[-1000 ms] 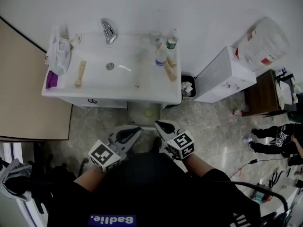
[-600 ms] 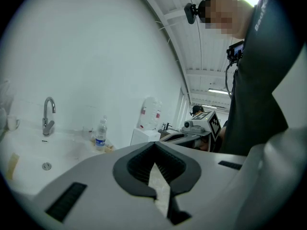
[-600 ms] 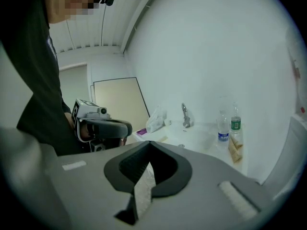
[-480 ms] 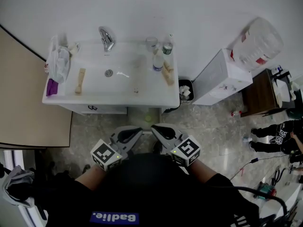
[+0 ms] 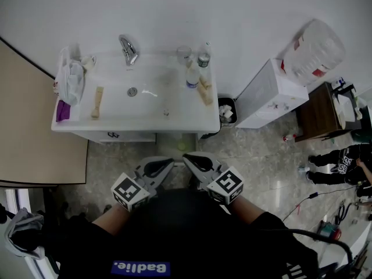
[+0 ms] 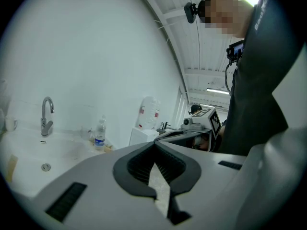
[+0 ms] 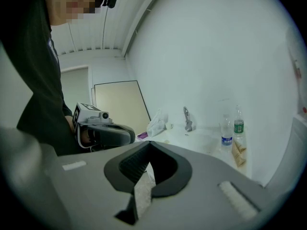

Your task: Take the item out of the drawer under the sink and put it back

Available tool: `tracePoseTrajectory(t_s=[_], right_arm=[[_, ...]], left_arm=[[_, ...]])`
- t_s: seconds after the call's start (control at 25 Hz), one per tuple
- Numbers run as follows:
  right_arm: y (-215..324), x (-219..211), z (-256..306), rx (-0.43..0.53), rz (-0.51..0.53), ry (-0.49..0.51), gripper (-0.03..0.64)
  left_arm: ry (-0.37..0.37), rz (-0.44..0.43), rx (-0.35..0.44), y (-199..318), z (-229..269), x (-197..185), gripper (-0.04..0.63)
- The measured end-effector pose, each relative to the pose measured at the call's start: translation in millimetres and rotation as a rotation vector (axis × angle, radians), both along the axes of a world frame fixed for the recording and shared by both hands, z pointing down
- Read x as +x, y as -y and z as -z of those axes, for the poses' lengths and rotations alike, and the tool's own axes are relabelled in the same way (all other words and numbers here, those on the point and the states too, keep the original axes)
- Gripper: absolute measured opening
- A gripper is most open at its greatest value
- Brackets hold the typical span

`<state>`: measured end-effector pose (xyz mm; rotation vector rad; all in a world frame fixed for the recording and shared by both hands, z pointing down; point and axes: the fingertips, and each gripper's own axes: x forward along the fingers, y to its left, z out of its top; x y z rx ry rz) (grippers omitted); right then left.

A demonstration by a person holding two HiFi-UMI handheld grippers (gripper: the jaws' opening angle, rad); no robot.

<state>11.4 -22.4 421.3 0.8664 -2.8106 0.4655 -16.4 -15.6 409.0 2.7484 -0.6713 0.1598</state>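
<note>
Change: the right gripper (image 5: pixel 185 156) has come up over the last second and now sits beside the left gripper (image 5: pixel 172 161) at about the same height. Both are tucked close against the person's dark shirt (image 5: pixel 186 225). The left one has kept its place.

Fingers: the left gripper's fingers (image 6: pixel 86 181) are pressed together with nothing between them. The right gripper's fingers (image 7: pixel 216 176) are likewise closed on nothing.

Meaning for the task: no item is being carried. The raised, empty pose reads as a pause away from the drawer, either before a reach or after the item went back (which of the two I cannot tell).

Drawer: a pale compartment (image 5: pixel 168 139) shows just under the front edge of the sink (image 5: pixel 174 118), directly ahead of the fingertips in the head view. It is probably the drawer, standing out a little.

Item: a small yellowish-green blob (image 5: pixel 181 146) lies in that compartment, well apart from both grippers. It is too small to make out its shape or kind.

Sink top: faucet (image 5: pixel 128 48) at the back, water bottle (image 5: pixel 192 77) upright to the right, neither of them touched.
</note>
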Motion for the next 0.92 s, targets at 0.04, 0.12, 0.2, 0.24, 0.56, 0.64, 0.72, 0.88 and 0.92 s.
tracePoseTrajectory(t_s=[0.04, 0.12, 0.2, 0.24, 0.56, 0.64, 0.72, 0.88, 0.92], right_arm=[[-0.5, -0.9, 0.0, 0.001, 0.000, -0.002, 0.000], [-1.6, -2.5, -1.5, 0.000, -0.003, -0.008, 0.000], [-3.2, -3.3, -2.9, -0.005, -0.006, -0.015, 0.000], [-3.9, -3.3, -3.1, -0.007, -0.008, -0.017, 0.000], [-6.1, -4.8, -0.2, -0.003, -0.023, -0.028, 0.000], [-6.3, -6.7, -1.2, -0.007, -0.026, -0.031, 0.000], [-7.1, -8.7, -1.8, -0.009, -0.026, -0.035, 0.000], [-7.4, -11.6, -2.9, -0.009, -0.027, -0.041, 0.000], [-7.1, -12.1, -3.1, -0.008, -0.028, -0.042, 0.000]], left_arm=[[-0.002, 0.001, 0.000, -0.4, 0.6, -0.7, 0.005], [-0.007, 0.005, 0.001, -1.3, 0.9, -2.9, 0.005], [-0.010, 0.008, 0.003, -2.1, 1.2, -4.8, 0.005], [-0.010, 0.008, 0.004, -2.6, 1.5, -5.3, 0.005], [-0.013, 0.004, 0.013, -5.6, 4.3, -9.1, 0.005], [-0.015, 0.004, 0.010, -5.5, 3.5, -11.1, 0.005], [-0.016, 0.000, 0.010, -5.8, 3.6, -12.1, 0.006], [-0.012, -0.013, 0.017, -7.7, 3.5, -12.9, 0.005], [-0.010, -0.016, 0.019, -8.2, 3.3, -13.2, 0.005]])
